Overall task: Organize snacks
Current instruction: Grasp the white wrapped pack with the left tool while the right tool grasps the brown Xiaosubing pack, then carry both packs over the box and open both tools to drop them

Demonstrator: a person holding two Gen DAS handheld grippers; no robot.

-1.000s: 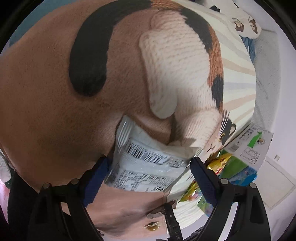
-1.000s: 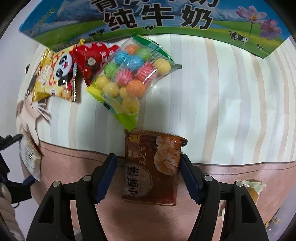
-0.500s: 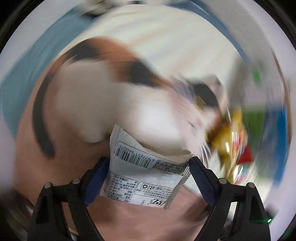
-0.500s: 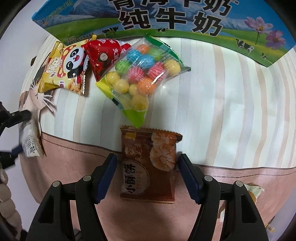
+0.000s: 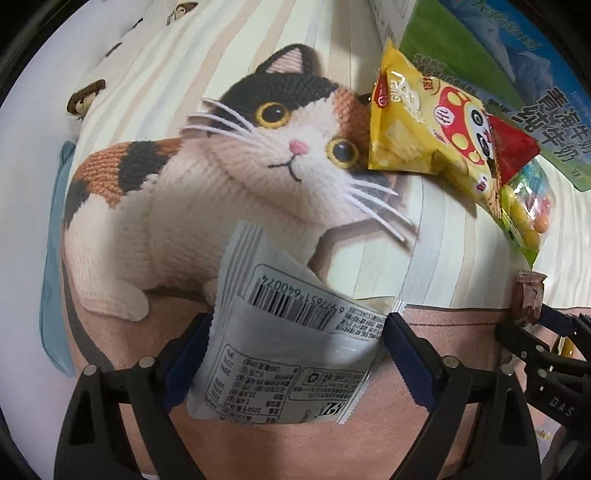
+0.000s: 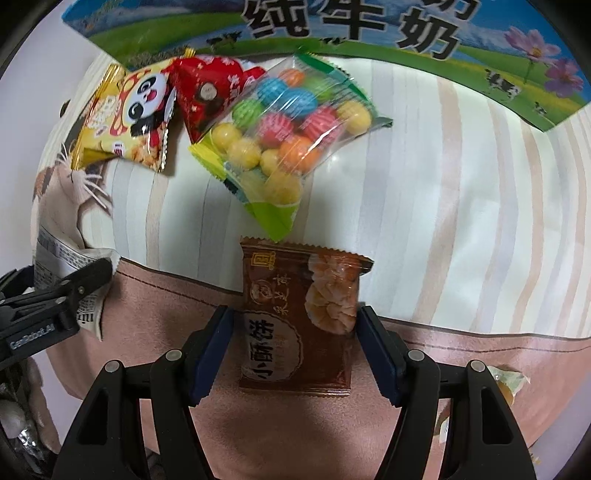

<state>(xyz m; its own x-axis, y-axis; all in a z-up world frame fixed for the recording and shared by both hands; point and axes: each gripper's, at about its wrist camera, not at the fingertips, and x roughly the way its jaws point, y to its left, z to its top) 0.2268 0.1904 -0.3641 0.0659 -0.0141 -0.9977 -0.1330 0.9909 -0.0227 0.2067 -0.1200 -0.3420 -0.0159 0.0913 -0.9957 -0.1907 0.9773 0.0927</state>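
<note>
While both tongs hang nose-down over the cat-print cloth, each carries one packet.

Left tongs (image 5: 297, 354): spread wide but clamped on the white packet (image 5: 284, 354); they have just been closing a little, with that packet between the pads, which press its two side edges.

White packet: barcode side to the camera, bowed and creased, held clear above the pink band of the cloth (image 5: 332, 450).

Right tongs (image 6: 293, 349): at a middling gap, gripping the brown biscuit packet (image 6: 299, 321) by its long edges; it hangs straight and flat.

Snack pile: yellow panda packet (image 6: 125, 118), red packet (image 6: 210, 96) and clear bag of coloured balls (image 6: 284, 136) lie overlapping, just in front of the milk carton box (image 6: 332, 33) at the far edge.

Stray sweet: one small wrapped piece (image 6: 506, 384) lies apart on the pink band, to the right.

Step in hand (my reading): carrying both packets to join the pile.

Doing it well: keep the squeeze on the white packet gentle, since it already buckles; lay each packet beside the pile, not on top, with the printed face up; lower until the packet rests on the cloth before letting go; keep the two tongs apart, as they are near each other now.
</note>
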